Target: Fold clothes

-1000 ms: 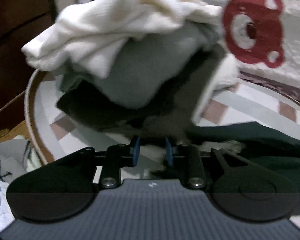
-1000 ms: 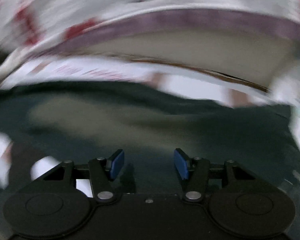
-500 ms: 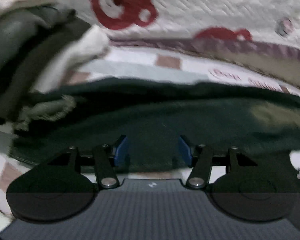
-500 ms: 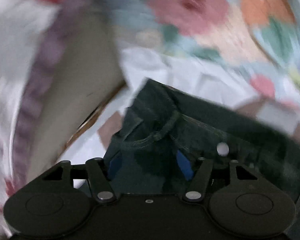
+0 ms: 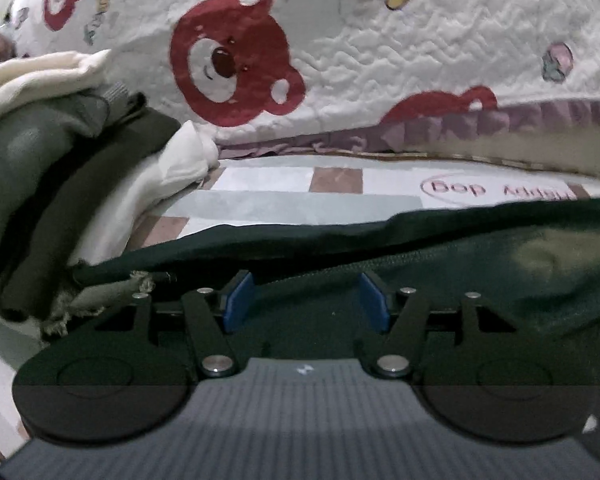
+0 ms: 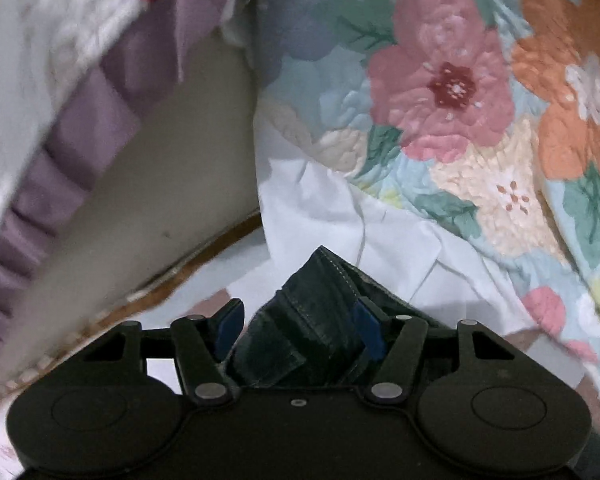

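A dark green pair of trousers (image 5: 420, 264) lies flat on a checked mat (image 5: 300, 200), its frayed hem (image 5: 100, 300) at the left. My left gripper (image 5: 304, 292) hovers low over the leg near that hem. Its jaws are opening, and the cloth runs under them without the blue pads (image 5: 236, 300) pressing it. In the right wrist view the trousers' stitched waistband corner (image 6: 312, 304) stands up between the fingers of my right gripper (image 6: 300, 316). The right pad (image 6: 370, 332) touches the cloth, while a gap shows at the left pad (image 6: 228, 326).
A stack of folded clothes (image 5: 40, 168), grey-green with a cream piece (image 5: 28, 76) on top, sits at the left. A white bear-print quilt (image 5: 380, 60) with a purple frill (image 6: 80, 128) hangs behind the mat. A flowered quilt (image 6: 460, 100) and white cloth (image 6: 340, 216) lie beyond the waistband.
My left gripper swung away from the clothes stack to the trouser leg, and its jaws widened. My right gripper rolled and travelled along the trousers to the waistband corner, which now sits between its fingers.
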A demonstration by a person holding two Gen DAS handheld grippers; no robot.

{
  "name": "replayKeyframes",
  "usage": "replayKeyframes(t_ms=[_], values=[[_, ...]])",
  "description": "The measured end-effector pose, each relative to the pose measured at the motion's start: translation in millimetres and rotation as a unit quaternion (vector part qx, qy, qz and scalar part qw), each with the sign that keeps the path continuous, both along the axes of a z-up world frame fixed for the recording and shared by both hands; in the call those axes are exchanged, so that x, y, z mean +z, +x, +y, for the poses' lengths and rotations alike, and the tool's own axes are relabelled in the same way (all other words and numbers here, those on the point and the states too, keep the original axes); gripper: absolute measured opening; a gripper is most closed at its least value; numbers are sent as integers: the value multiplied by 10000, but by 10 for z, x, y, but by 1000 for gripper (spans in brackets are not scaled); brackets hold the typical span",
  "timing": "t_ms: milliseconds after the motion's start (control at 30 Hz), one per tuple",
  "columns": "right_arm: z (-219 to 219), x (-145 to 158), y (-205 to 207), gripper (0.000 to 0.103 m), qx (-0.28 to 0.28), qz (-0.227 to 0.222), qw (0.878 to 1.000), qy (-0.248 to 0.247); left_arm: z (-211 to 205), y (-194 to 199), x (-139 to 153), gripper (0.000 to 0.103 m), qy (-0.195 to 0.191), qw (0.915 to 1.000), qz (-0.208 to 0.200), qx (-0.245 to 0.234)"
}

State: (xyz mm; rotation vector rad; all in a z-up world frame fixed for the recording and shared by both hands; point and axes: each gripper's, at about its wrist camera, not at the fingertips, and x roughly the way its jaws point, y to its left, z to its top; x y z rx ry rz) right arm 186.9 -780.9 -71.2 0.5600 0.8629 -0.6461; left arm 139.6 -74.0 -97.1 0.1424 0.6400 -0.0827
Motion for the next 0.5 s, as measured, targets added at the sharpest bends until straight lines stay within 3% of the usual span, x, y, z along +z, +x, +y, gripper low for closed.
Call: replayKeyframes(t_ms=[67, 167, 233, 333, 400, 500], values=[[-27, -48, 29, 66, 87, 176, 9997, -161, -15, 157, 67, 65, 384, 9981, 194, -435], [-107, -82, 18, 66, 25, 164, 9999, -13, -62, 469, 89, 65, 743, 9895, 313, -1201], [-153, -92, 12, 67, 21, 51, 10000, 65, -85, 669, 63, 65, 964, 9820, 334, -1589], [-209, -154, 30, 67, 36, 61, 9998, 167, -174, 892, -81, 65, 1809, 9653, 155, -1878], [-237, -219, 48, 67, -3, 103, 9996, 249, -214, 1008, -157, 65, 1935, 9616, 255, -1930], [-263, -283, 71, 68, -20, 32, 9994, 330, -257, 1128, -252, 65, 1680, 9630, 481, -2054]])
